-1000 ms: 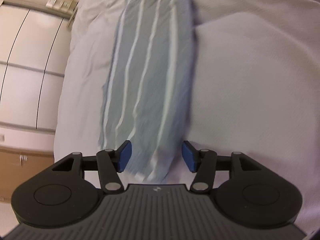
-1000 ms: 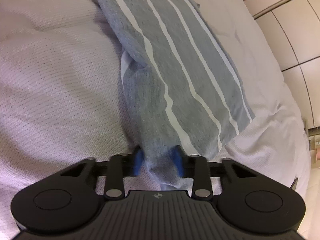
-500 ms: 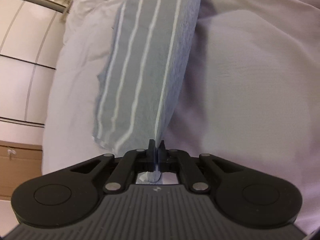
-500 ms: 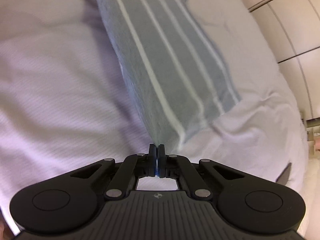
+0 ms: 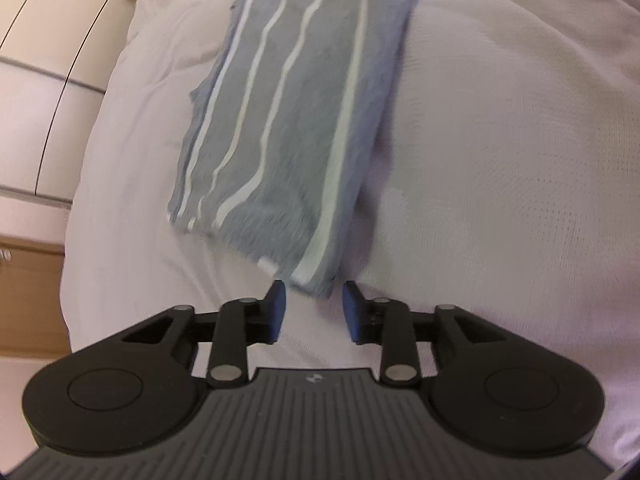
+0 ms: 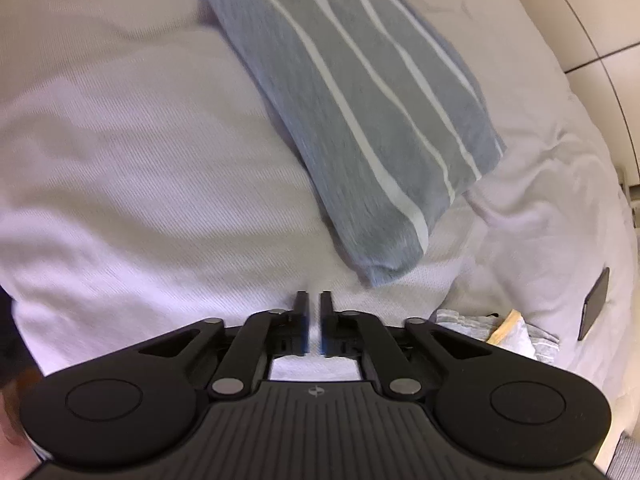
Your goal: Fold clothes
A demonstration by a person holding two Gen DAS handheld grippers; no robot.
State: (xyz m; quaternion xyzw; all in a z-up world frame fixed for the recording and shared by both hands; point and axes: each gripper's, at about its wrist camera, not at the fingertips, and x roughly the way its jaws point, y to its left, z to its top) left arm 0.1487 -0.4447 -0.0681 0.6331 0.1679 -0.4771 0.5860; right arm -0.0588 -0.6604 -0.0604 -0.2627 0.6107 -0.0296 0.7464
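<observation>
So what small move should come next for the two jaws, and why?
Probably draw both back and check the fold. The striped grey garment lies folded in a long strip on the white bedding. The left gripper is open just short of its end, and the right gripper, a narrow gap between its jaws, holds nothing.
</observation>
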